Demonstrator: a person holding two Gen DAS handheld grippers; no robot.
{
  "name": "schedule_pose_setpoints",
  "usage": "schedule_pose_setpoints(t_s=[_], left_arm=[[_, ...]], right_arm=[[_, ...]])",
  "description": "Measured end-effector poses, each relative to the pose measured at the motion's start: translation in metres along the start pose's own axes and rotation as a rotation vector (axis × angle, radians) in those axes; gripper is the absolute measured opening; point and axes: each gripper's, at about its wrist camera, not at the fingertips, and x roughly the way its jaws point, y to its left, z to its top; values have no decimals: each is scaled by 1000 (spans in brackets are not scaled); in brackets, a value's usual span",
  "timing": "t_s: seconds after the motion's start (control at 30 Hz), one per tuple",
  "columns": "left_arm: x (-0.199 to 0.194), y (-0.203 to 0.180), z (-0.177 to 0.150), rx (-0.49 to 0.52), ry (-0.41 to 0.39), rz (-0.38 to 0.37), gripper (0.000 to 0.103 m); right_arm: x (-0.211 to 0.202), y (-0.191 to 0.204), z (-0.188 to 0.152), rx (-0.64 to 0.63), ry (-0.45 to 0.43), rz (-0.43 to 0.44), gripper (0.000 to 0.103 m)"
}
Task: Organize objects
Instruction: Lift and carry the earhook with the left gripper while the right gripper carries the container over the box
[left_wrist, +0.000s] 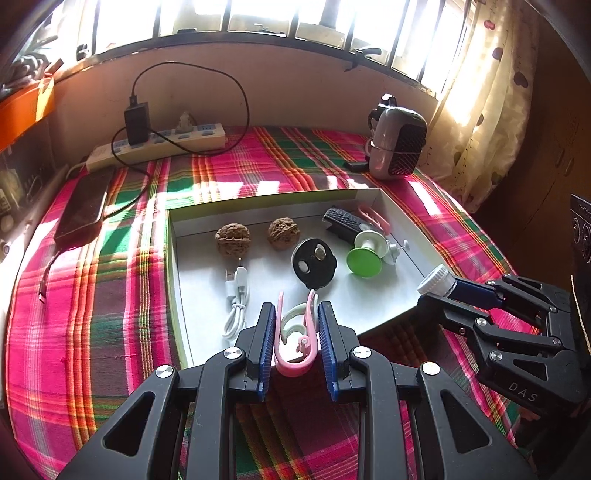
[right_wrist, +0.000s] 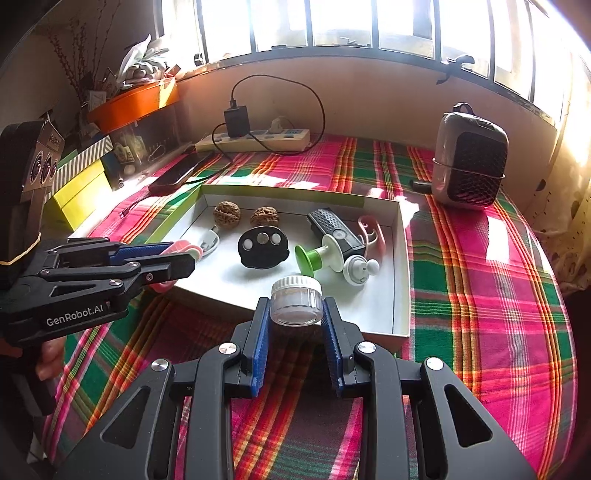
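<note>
Where the sun comes through the barred window (right_wrist: 332, 26), it falls in bright patches on the desk, which is covered with a plaid cloth (right_wrist: 480, 295) of pink, green and orange. A shallow white tray (right_wrist: 400, 266) with a yellow-green outer rim lies in the middle of the cloth. Inside it are two walnuts (left_wrist: 233, 240), side by side near the far wall, a coiled white cable (left_wrist: 236, 299), a black disc (left_wrist: 314, 262) with round metal pieces on it, a black ribbed device (left_wrist: 345, 221), a green and white suction holder (left_wrist: 365, 254) and a pink clip (right_wrist: 373, 229) at the far right corner.

The left tongs (left_wrist: 296, 332) are clenched on a pink and pale green clip (left_wrist: 295, 339), held over the near edge of the tray. The right tongs (right_wrist: 295, 325) grasp a small clear jar (right_wrist: 295, 301) with a white ribbed lid, also above the tray's near edge, to the right of the left tongs.

Along the beige wall behind the desk lies a white power strip (left_wrist: 159, 146) with a black charger (left_wrist: 136, 123) plugged in; its black cord loops up the wall and runs down to a dark phone (left_wrist: 83, 210) lying on the cloth at the left. At the far right of the desk stands a small grey heater (right_wrist: 469, 162) with a black mesh front. A spotted curtain (left_wrist: 491, 110) hangs at the right, and an orange planter (right_wrist: 136, 101) sits on the sill at the left, above some boxes.
</note>
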Motion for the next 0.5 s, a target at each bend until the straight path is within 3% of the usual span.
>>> schedule_pose_setpoints(t_s=[0.5], left_arm=[[29, 9, 6, -25, 44, 2, 21]], right_arm=[[19, -19, 16, 42, 32, 2, 29]])
